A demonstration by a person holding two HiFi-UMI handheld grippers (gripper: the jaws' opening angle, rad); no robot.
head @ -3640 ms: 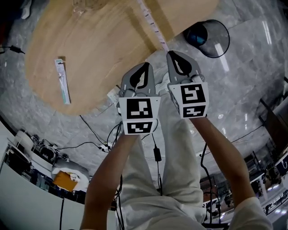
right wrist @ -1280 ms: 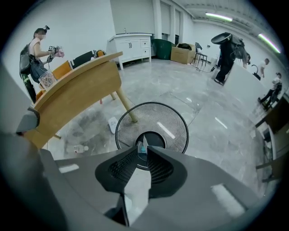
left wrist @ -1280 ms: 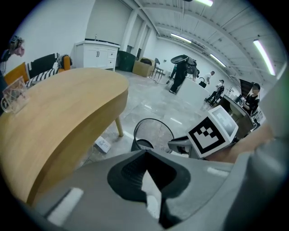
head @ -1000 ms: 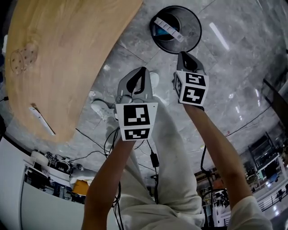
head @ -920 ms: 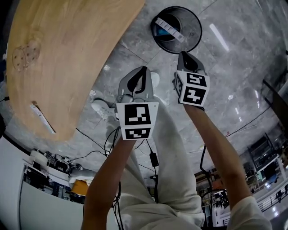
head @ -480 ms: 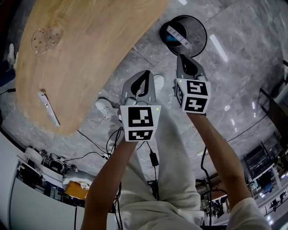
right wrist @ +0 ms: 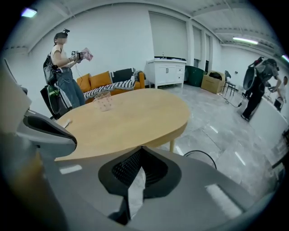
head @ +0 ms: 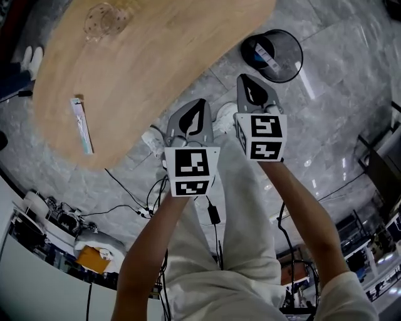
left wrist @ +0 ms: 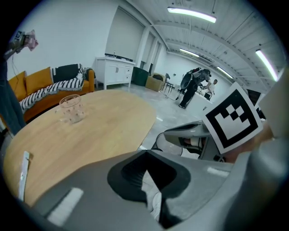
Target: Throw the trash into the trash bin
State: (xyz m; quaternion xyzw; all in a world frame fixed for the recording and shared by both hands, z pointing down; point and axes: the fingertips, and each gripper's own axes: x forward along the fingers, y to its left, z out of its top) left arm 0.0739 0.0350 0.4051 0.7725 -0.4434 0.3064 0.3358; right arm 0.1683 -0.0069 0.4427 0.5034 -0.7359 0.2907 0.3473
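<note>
Left gripper: the left gripper point(head: 200, 101) is held just off the near edge of the table point(head: 156, 56), over the grey floor point(head: 351, 125). Its jaws are seen pressed together at the tips, and nothing is gripped between them.
Right gripper: the right gripper point(head: 242, 76) is held just beside the left one, a little farther out from the table's edge. Its jaws are likewise closed tip to tip, with no item clamped.
Trash bin: a black mesh trash bin point(head: 292, 65) is stood on the floor near the table's rounded end, not touching it.
Trash in the bin: a white wrapper strip point(head: 270, 56) is seen lying inside the bin, tilted over a blue item point(head: 257, 54) at the bottom.
Trash on the table: a long thin packet point(head: 82, 125) is laid flat on the table, close to the rim at the end away from the bin.
Glass cup: a clear glass cup point(head: 105, 17) is stood upright on the table, well apart from the packet.
Beyond the table: a person point(right wrist: 63, 67) is seen standing at the table's far side, with an orange sofa point(right wrist: 97, 80) behind.
Below the table's near edge: cables point(head: 135, 188) are trailed across the floor.
</note>
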